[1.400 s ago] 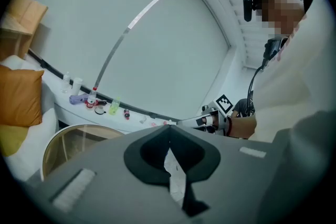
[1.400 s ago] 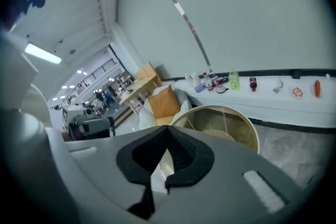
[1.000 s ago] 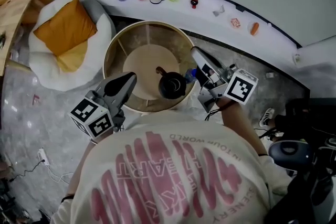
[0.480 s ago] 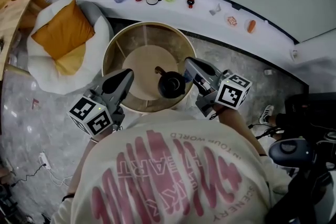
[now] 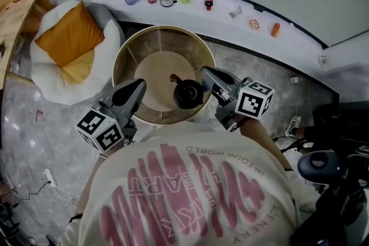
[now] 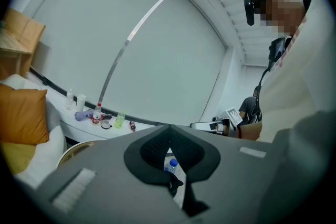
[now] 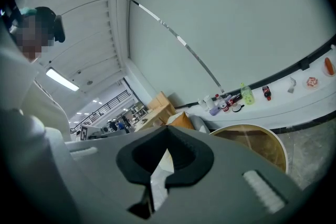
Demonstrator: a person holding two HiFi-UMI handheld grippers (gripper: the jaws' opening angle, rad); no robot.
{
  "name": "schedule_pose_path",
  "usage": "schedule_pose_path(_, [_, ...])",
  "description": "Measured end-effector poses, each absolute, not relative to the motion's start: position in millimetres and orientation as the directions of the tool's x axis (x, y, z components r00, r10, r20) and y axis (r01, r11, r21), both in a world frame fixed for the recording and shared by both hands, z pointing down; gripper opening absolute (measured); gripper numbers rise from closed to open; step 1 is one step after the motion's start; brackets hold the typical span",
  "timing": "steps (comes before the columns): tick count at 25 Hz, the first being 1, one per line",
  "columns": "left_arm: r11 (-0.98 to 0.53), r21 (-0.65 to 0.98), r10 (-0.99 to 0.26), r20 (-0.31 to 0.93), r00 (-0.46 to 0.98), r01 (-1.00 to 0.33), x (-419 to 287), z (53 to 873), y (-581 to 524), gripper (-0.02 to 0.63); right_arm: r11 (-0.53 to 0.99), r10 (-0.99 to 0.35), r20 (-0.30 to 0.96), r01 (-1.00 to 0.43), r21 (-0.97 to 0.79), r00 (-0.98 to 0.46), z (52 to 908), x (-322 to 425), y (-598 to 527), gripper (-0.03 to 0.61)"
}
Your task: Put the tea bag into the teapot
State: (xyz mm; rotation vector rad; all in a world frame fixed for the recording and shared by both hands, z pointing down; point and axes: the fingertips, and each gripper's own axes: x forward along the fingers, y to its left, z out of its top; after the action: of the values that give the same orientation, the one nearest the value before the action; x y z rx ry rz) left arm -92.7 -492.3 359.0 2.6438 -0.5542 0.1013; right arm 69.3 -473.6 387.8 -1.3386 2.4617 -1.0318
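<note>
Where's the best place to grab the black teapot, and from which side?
Probably by the slim stem sticking out of the black teapot toward the far left, though handle or spout is unclear. Come from the left: the round body looks too wide and smooth to pinch.

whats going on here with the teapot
A person stands over a round wooden table with a gripper in each hand. The right gripper is close beside the black teapot on it; the left gripper hangs over the near rim. Both pairs of jaws are together, and no tea bag shows.
</note>
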Motion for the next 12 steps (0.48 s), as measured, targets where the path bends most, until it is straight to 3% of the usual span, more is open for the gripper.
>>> schedule_pose_path(12, [-0.817,0.399,-0.375,0.181,0.909,-0.417,-95.9,357.0,-489.3,0.014,0.363,-0.768,0.198,-0.669,-0.649,-0.609,394.8,65.1,-471.2,0.005])
